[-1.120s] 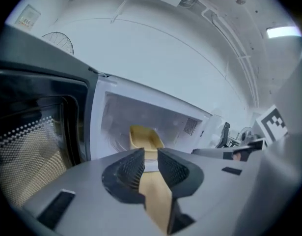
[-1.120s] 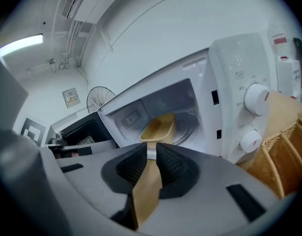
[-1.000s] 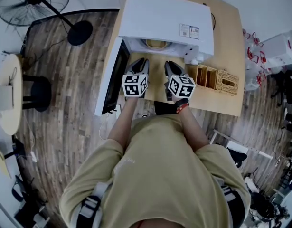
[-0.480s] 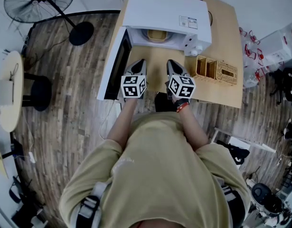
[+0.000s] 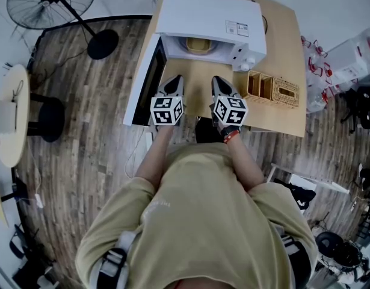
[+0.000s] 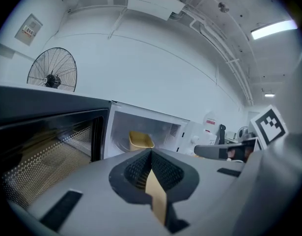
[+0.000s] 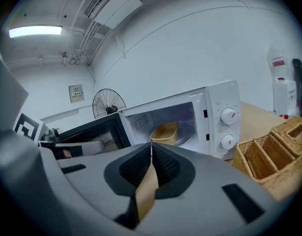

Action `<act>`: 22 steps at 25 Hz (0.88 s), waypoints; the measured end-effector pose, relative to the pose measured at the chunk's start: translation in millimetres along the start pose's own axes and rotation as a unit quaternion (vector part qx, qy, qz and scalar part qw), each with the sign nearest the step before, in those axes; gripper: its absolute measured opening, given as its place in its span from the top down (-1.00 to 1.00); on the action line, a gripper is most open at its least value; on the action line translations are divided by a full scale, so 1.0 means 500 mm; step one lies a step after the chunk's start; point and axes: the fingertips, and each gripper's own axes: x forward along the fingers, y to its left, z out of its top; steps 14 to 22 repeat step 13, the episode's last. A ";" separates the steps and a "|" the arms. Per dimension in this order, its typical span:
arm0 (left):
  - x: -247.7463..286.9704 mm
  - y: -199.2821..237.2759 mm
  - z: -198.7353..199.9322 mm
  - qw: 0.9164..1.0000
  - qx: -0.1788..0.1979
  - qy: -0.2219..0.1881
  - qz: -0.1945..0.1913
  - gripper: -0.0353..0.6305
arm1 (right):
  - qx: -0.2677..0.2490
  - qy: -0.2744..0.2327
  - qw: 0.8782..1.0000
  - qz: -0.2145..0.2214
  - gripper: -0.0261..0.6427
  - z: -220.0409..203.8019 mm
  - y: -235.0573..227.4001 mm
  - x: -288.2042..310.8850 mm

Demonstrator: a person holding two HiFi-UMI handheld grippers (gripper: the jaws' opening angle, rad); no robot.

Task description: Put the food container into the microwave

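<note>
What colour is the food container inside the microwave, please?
The food container is pale yellow, seen best in the right gripper view.

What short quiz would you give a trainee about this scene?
1. True or false: the food container is inside the microwave.
2. The microwave door is: A) shut, B) open, C) missing.
3. Fill in the missing word: the left tool and the right tool each have their jaws ____, with nothing held between them.

Key: 1 true; 2 B; 3 together.
</note>
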 end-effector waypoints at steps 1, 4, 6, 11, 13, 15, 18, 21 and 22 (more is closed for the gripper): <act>0.002 0.000 -0.001 1.000 0.000 0.000 0.001 0.83 | 0.000 0.001 1.000 0.000 0.83 -0.001 -0.002 0.001; 0.006 0.004 -0.009 1.000 -0.002 0.004 0.004 0.83 | 0.002 0.011 1.000 0.003 0.83 -0.011 -0.004 0.011; 0.010 0.009 -0.029 1.000 -0.010 0.018 0.005 0.83 | 0.006 0.022 1.000 0.008 0.83 -0.023 -0.004 0.021; 0.041 0.036 -0.183 0.987 -0.025 0.160 0.015 0.83 | 0.010 0.047 0.999 0.020 0.83 -0.039 -0.011 0.072; 0.048 0.052 -0.264 0.971 -0.020 0.237 0.027 0.83 | 0.010 0.055 0.998 0.025 0.83 -0.041 -0.016 0.096; 0.048 0.052 -0.264 0.971 -0.020 0.237 0.027 0.83 | 0.010 0.055 0.998 0.025 0.83 -0.041 -0.016 0.096; 0.048 0.052 -0.264 0.971 -0.020 0.237 0.027 0.83 | 0.010 0.055 0.998 0.025 0.83 -0.041 -0.016 0.096; 0.048 0.052 -0.264 0.971 -0.020 0.237 0.027 0.83 | 0.010 0.055 0.998 0.025 0.83 -0.041 -0.016 0.096; 0.048 0.052 -0.264 0.971 -0.020 0.237 0.027 0.83 | 0.010 0.055 0.998 0.025 0.83 -0.041 -0.016 0.096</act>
